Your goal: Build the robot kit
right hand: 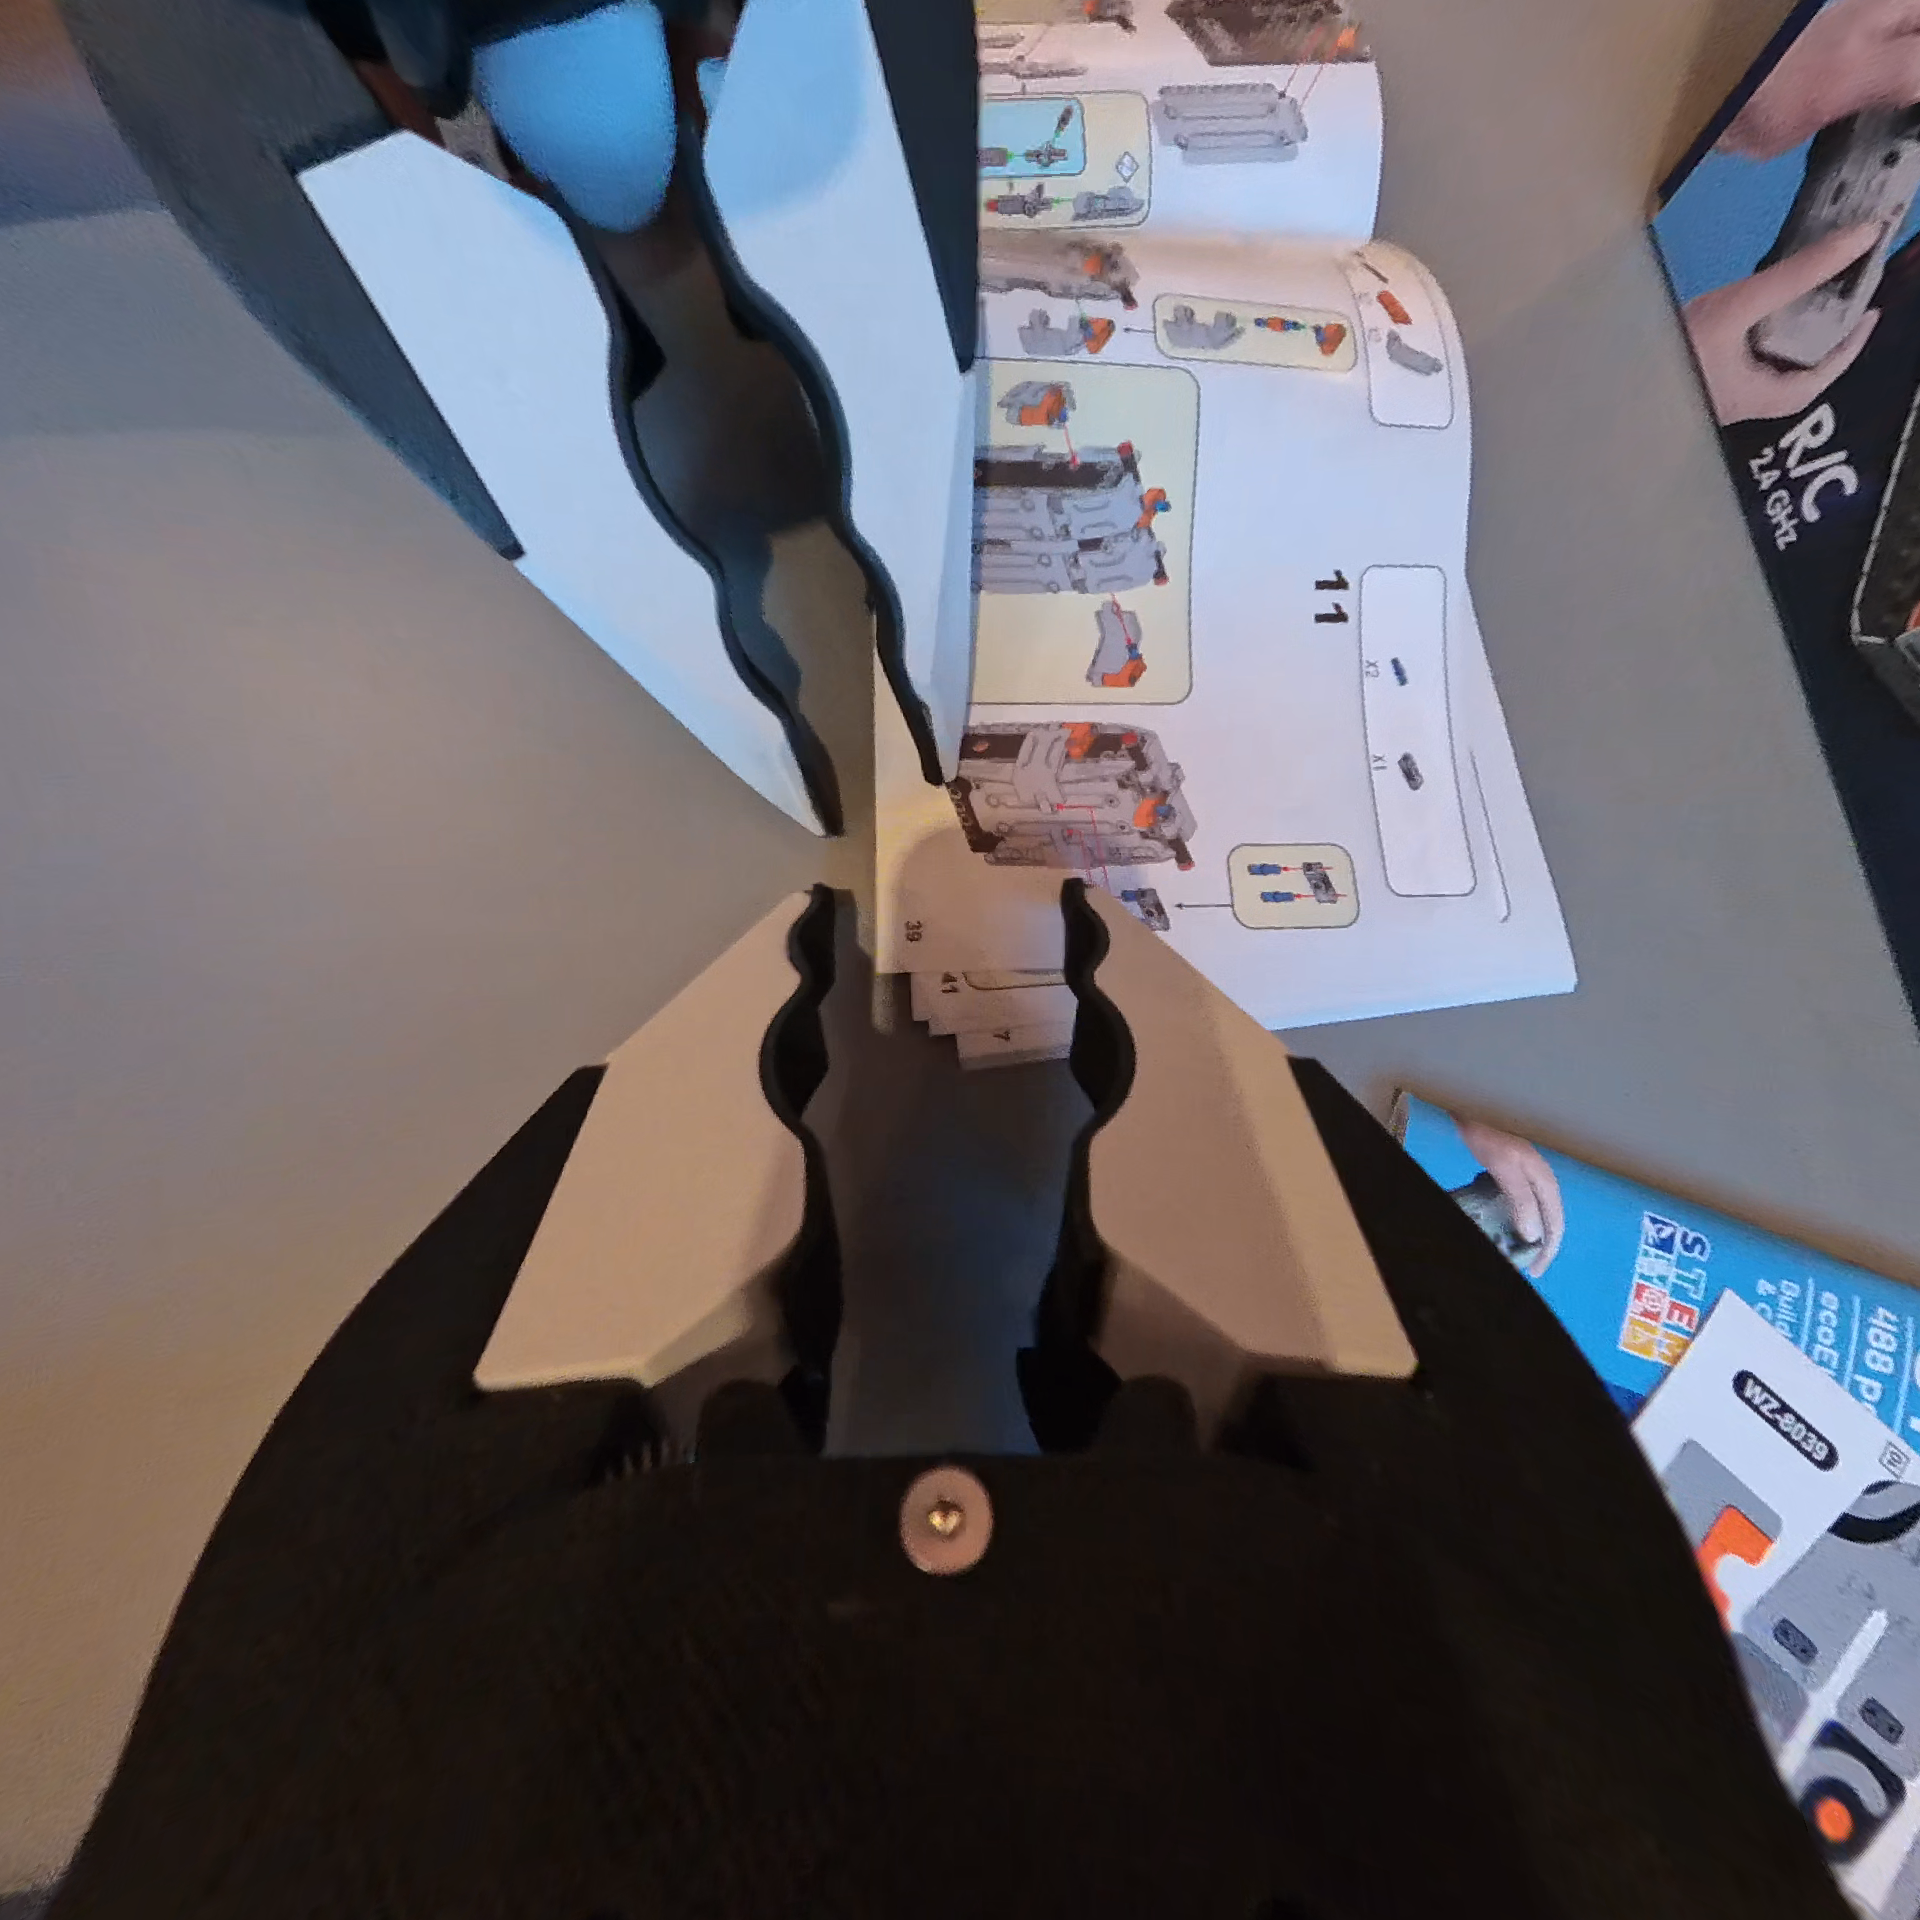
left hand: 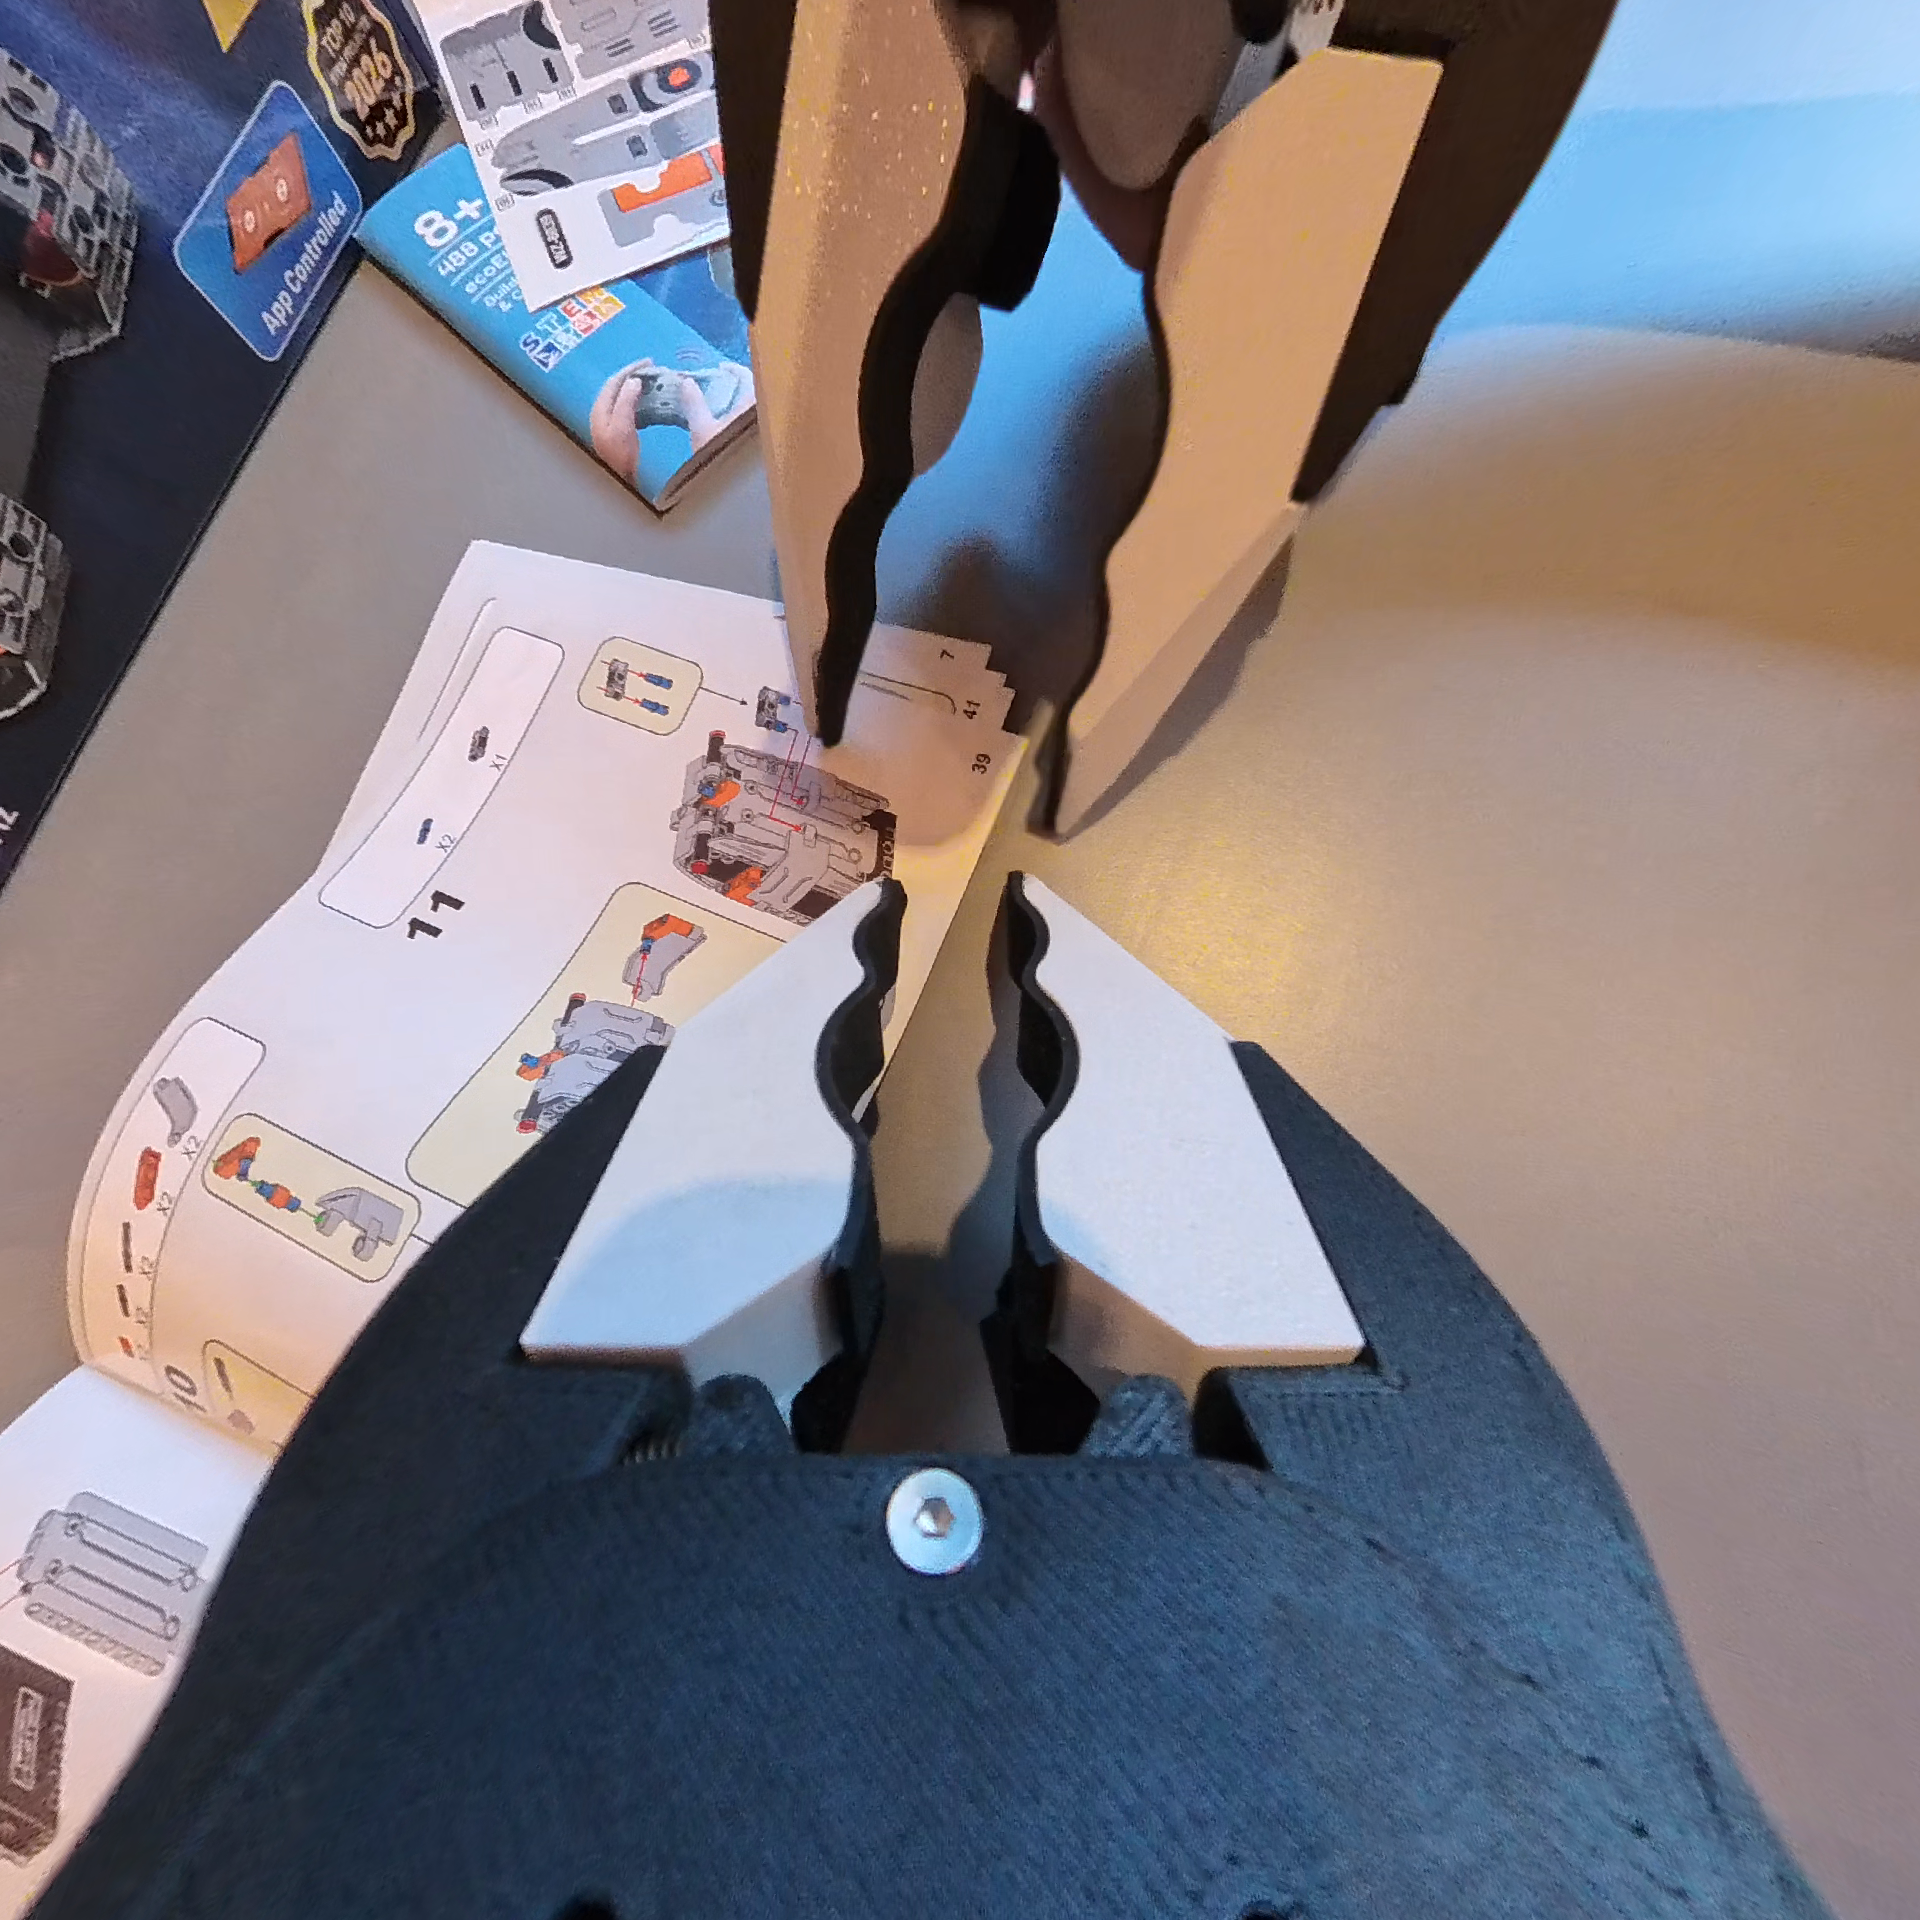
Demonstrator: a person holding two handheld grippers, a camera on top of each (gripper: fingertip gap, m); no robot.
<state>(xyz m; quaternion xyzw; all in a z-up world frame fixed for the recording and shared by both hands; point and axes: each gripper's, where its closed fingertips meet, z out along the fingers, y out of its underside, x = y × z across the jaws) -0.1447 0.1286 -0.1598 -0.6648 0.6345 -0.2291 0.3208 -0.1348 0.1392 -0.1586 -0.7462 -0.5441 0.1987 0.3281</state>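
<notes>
An open instruction booklet (left hand: 499,831) lies on the grey table (left hand: 1507,987), its pages curling up. My left gripper (left hand: 954,888) is open with a narrow gap, and the raised edge of the top page runs between its fingers. My right gripper (left hand: 940,774) comes in from the opposite side, open wider, and straddles the booklet's fanned page corners. In the right wrist view the right gripper (right hand: 948,894) sits over those corners of the booklet (right hand: 1278,675), with the left gripper (right hand: 881,800) tip to tip just beyond it. Neither gripper visibly pinches the paper.
A blue leaflet (left hand: 623,374) with a grey and orange sticker sheet (left hand: 592,135) on it lies beyond the booklet; it also shows in the right wrist view (right hand: 1621,1278). A dark printed box (left hand: 156,343) (right hand: 1808,436) lies at the table's side. The tips of both grippers are at nearly the same place.
</notes>
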